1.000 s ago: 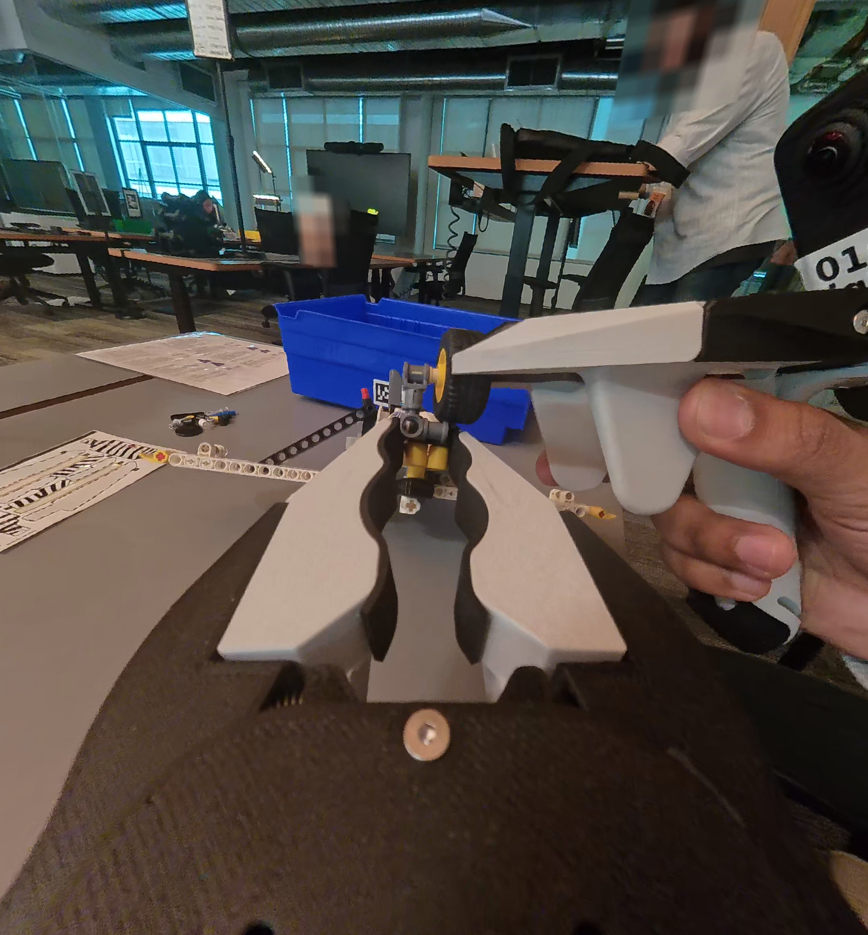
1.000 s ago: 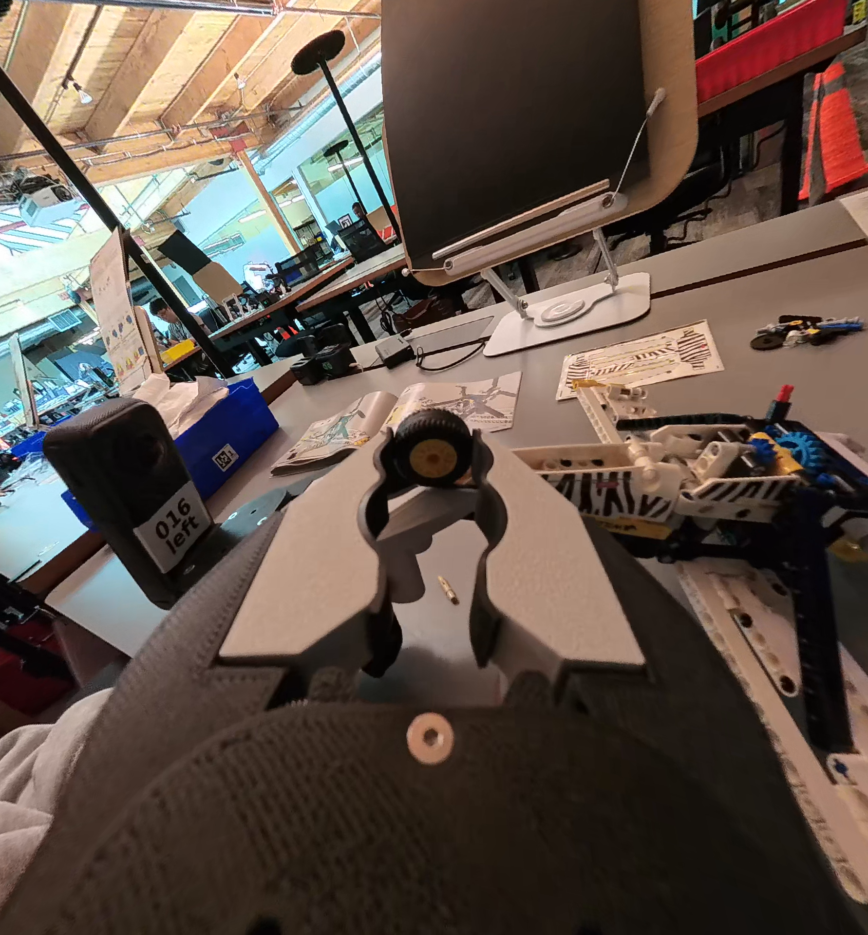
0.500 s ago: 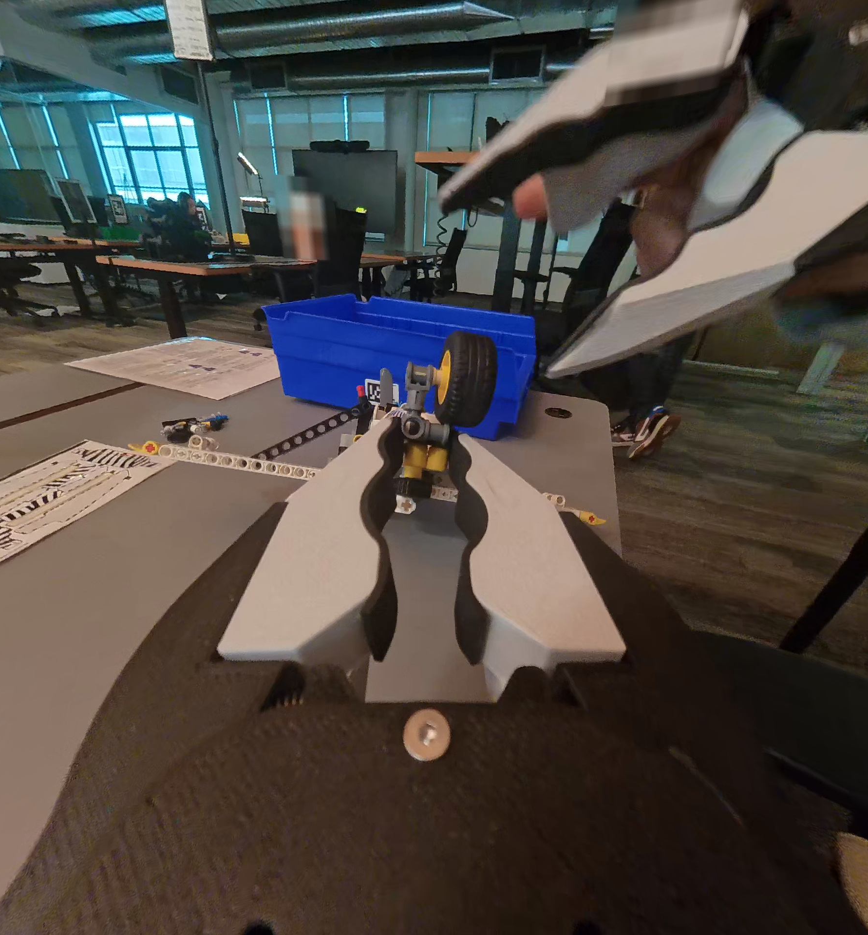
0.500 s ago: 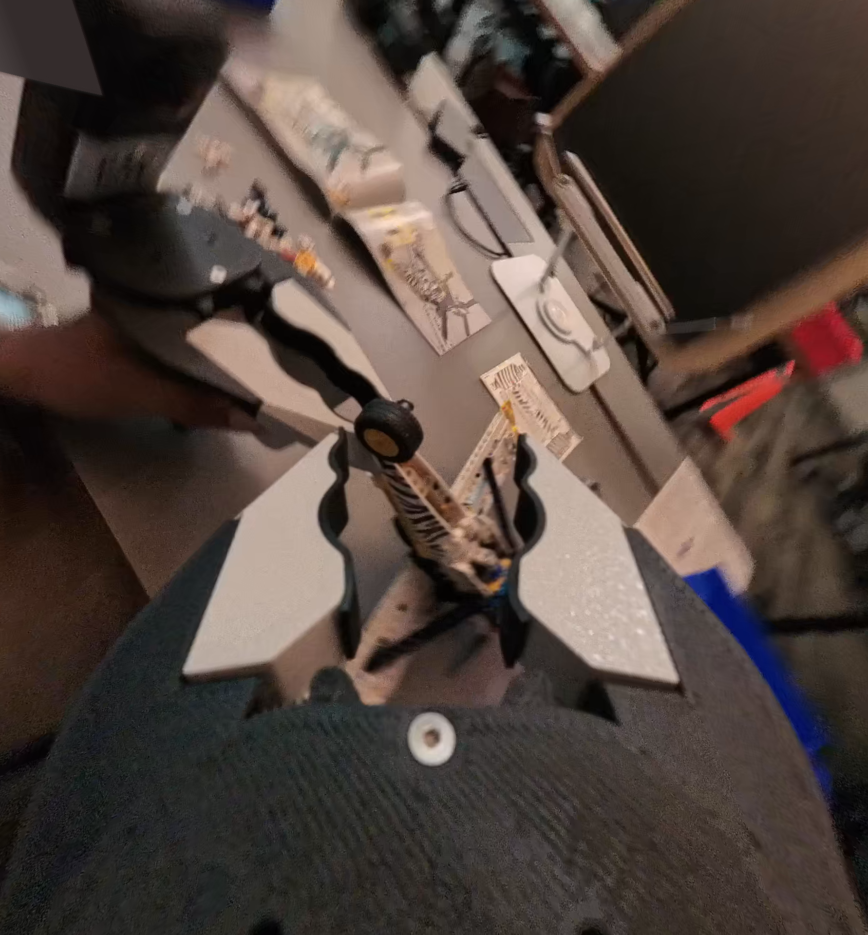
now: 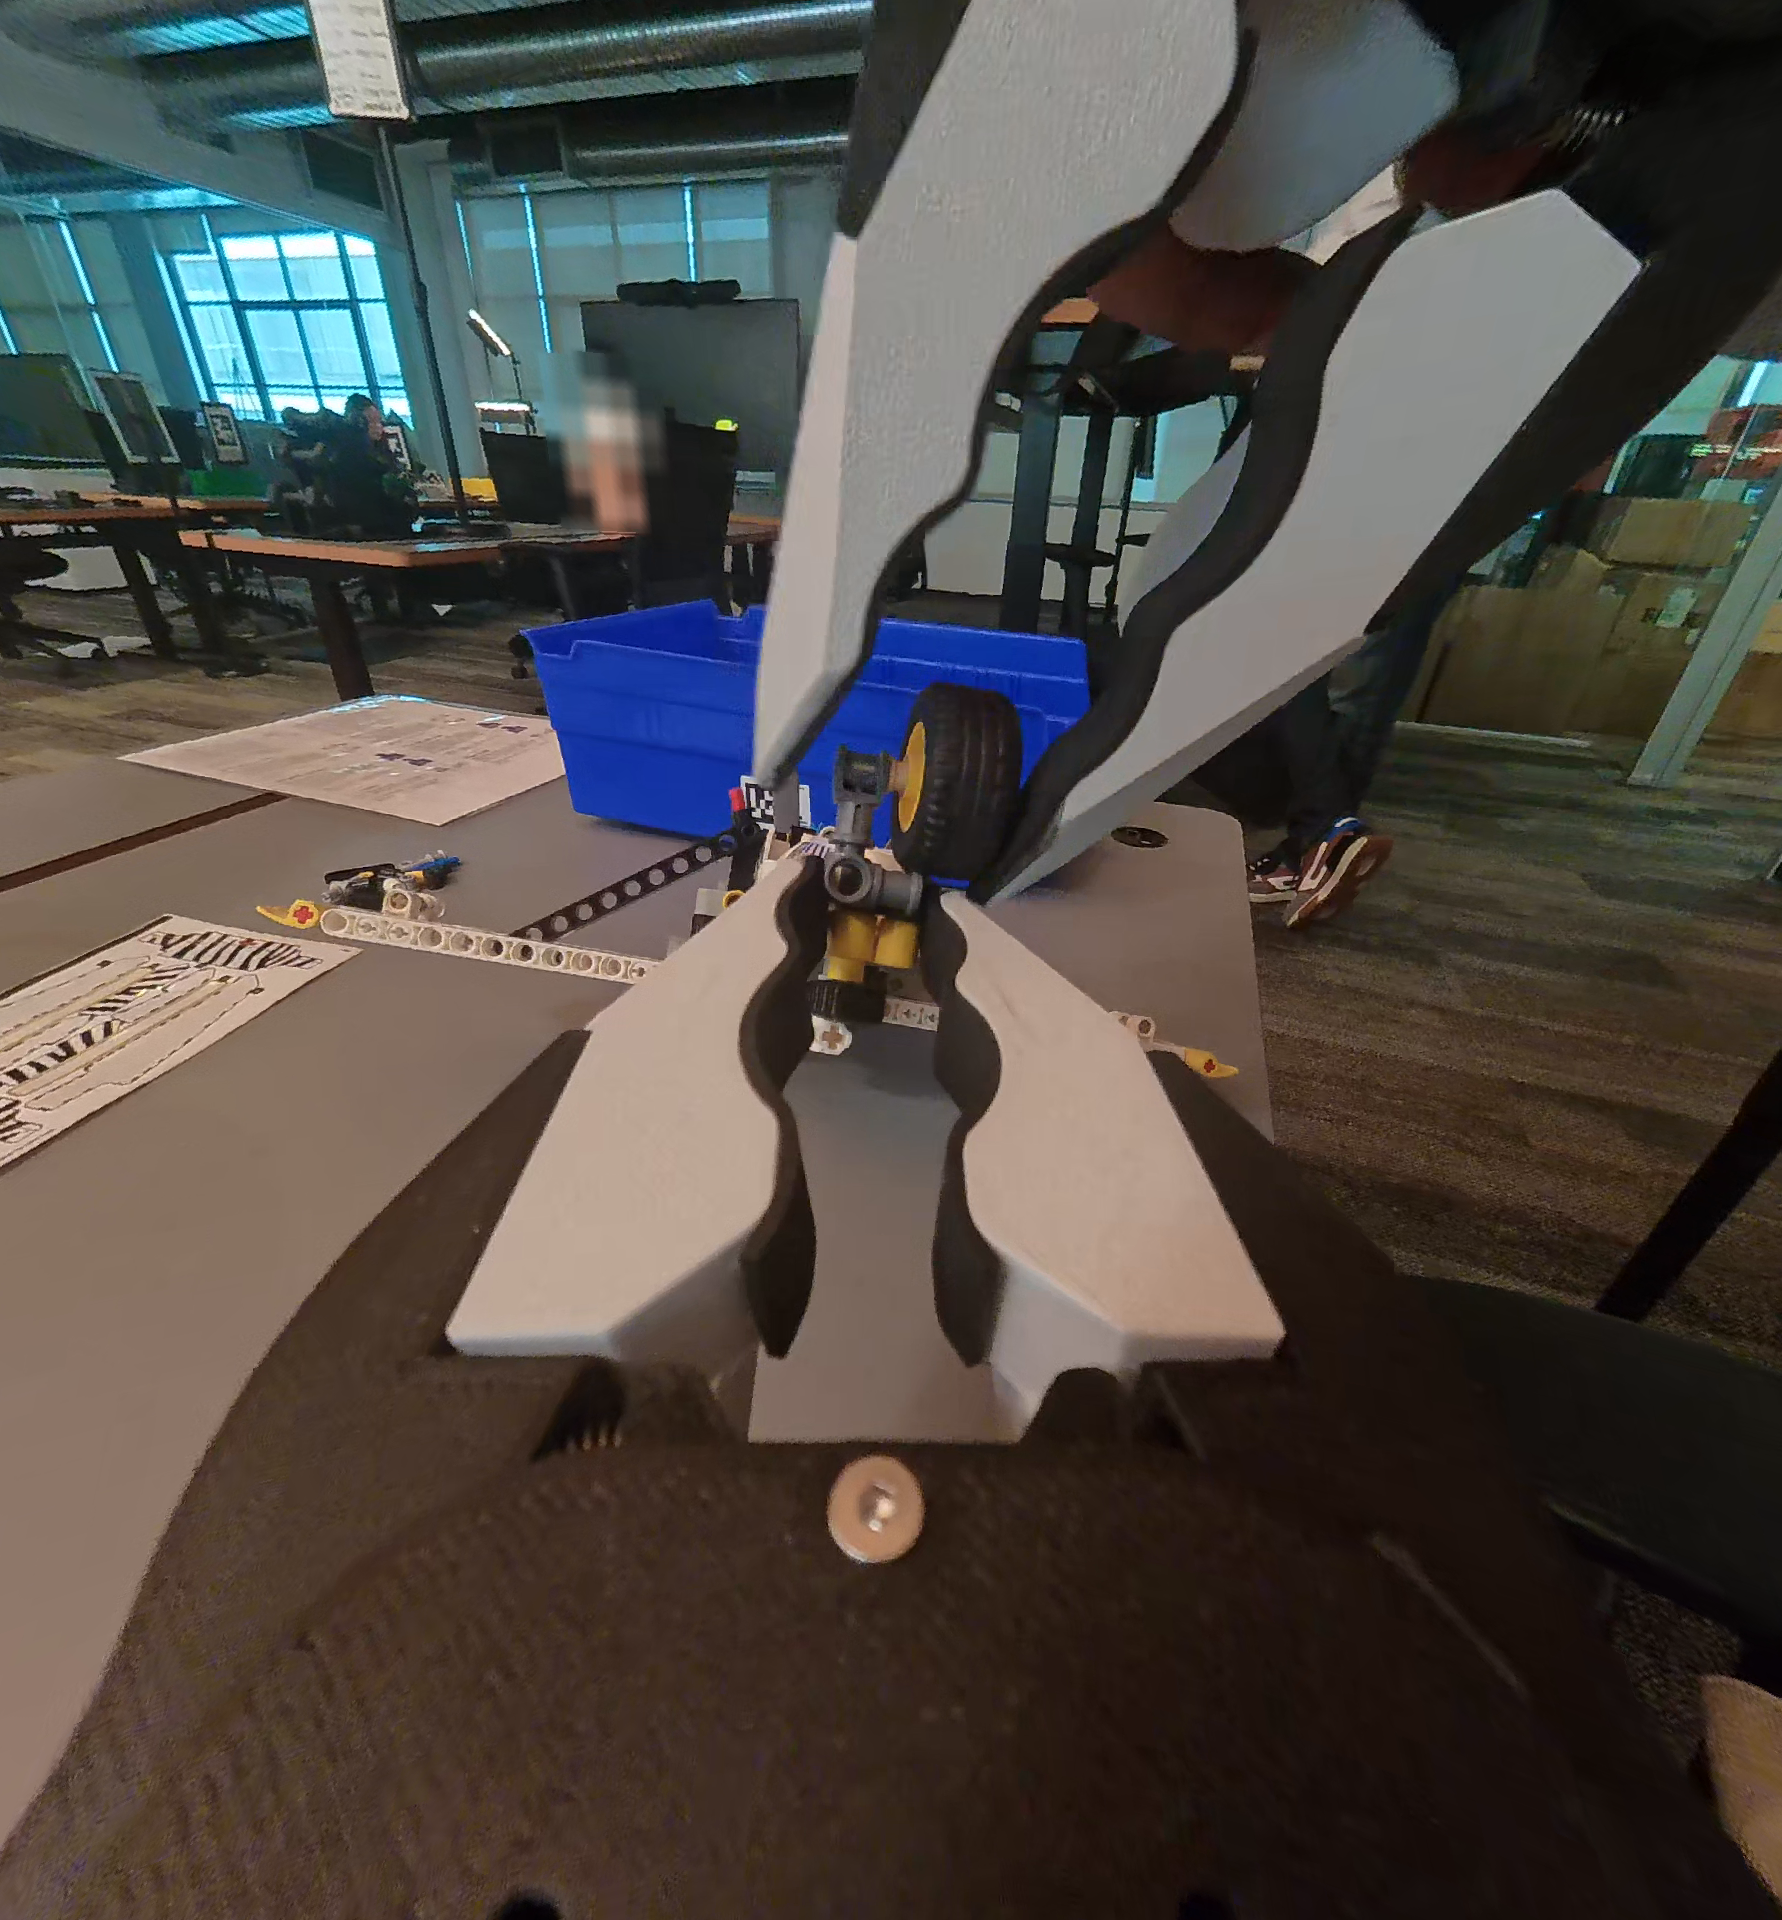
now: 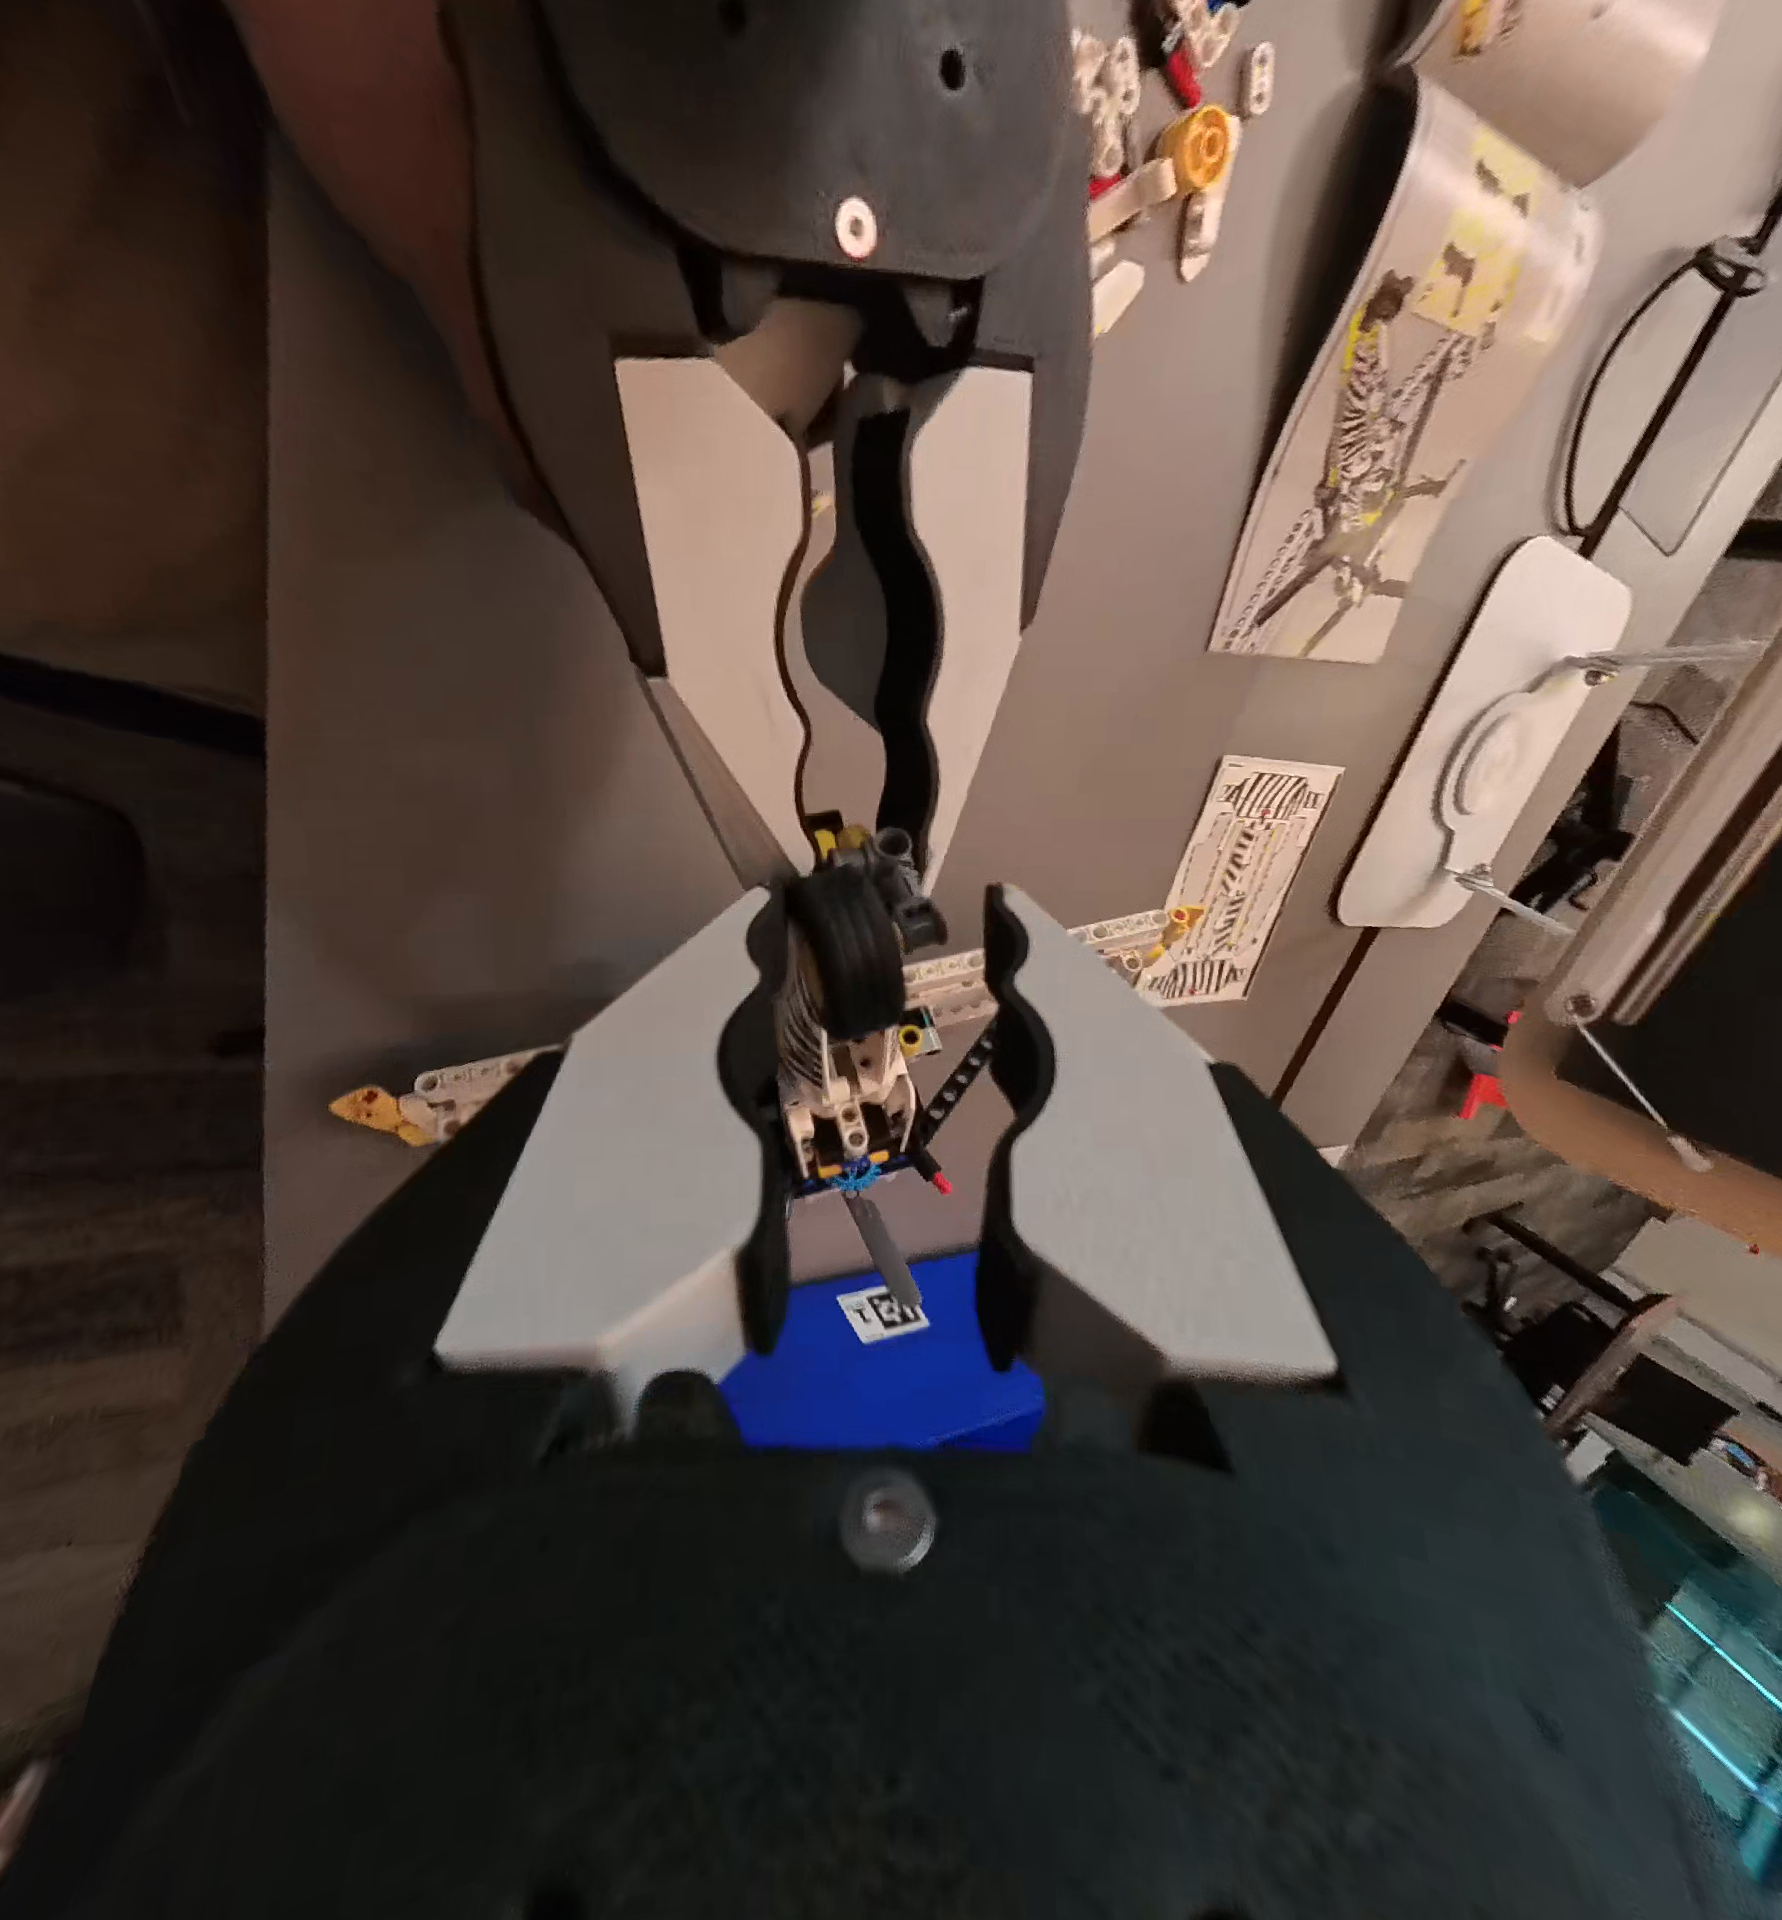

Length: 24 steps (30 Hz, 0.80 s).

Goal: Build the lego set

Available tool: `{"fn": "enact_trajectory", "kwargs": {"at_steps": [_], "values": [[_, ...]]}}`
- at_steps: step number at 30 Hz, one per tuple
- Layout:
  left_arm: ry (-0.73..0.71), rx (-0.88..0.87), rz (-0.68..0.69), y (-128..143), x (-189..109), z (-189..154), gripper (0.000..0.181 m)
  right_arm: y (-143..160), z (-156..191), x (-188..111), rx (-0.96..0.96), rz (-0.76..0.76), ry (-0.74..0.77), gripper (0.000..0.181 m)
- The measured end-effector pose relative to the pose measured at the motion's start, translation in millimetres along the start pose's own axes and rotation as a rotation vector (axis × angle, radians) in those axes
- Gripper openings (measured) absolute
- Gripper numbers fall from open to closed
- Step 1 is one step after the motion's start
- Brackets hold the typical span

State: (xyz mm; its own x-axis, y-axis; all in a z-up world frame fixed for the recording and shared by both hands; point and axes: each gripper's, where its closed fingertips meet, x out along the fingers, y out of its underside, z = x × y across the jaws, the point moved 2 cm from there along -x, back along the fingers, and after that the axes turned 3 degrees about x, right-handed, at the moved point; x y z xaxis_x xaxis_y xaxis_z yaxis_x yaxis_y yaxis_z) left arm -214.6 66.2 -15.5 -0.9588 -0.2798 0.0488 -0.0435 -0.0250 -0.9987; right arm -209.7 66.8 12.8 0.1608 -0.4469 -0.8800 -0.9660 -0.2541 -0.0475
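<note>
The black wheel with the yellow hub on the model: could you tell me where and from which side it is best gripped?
Grip the black wheel across its tread, coming from above: it stands upright on its axle atop the model, top clear. The open right gripper already straddles it.

Model: zebra-striped white lego build (image 6: 833, 1081), nose raised at frame centre, tail on the grey worktop (image 5: 243, 1195).
Wheel: black tyre, yellow hub (image 5: 954, 779), upright on grey axle connector (image 5: 859, 881).
Loose beam: white, holed (image 5: 471, 940), lying centre-left.
</note>
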Motion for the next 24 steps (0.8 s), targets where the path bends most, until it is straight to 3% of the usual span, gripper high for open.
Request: {"fn": "enact_trajectory", "kwargs": {"at_steps": [10, 24], "values": [[0.0, -0.002, 0.005, 0.7, 0.1, 0.2, 0.015, 3.8, 2.6, 3.6, -0.088, 0.118, -0.017, 0.03], [0.006, -0.008, 0.017, 2.7, 0.9, -0.7, 0.015, 4.8, 4.3, 5.4, -0.084, 0.146, -0.093, 0.027]]}}
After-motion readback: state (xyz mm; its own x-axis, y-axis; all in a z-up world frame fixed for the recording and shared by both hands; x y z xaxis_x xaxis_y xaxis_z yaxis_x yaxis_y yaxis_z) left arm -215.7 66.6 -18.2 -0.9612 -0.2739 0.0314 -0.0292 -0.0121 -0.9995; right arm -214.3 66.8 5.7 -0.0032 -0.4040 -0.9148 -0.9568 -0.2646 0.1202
